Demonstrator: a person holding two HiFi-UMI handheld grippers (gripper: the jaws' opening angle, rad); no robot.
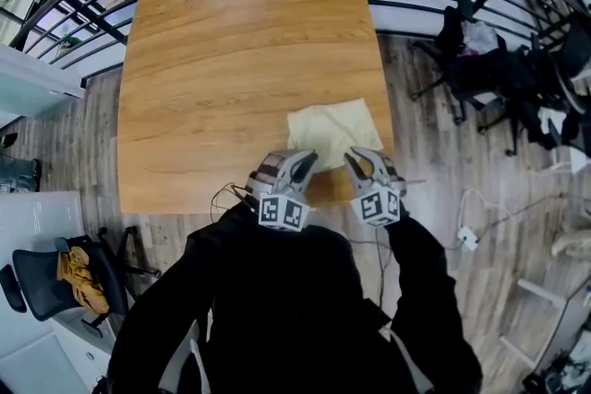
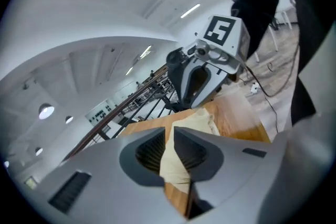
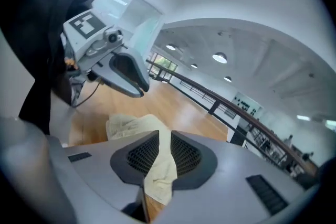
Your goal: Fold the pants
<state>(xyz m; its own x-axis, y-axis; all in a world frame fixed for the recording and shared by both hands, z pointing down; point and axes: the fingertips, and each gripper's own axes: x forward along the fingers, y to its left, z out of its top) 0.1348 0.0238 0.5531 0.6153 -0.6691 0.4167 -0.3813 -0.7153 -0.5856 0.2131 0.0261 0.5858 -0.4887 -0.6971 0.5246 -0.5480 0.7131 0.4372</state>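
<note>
**Pants folded, grippers clear**

Pale yellow pants [image 1: 334, 132] lie as a flat folded square by the wooden table's [image 1: 231, 60] near right edge. The left gripper [image 1: 305, 163] and right gripper [image 1: 356, 161] hover over that edge, jaws slightly apart, pinching nothing. The fold looks finished. Next: re-grip only if another fold is wanted.

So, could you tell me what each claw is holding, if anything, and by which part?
Nothing: the left claw and right claw are both open, clear of the folded pants lying on the table.
</note>
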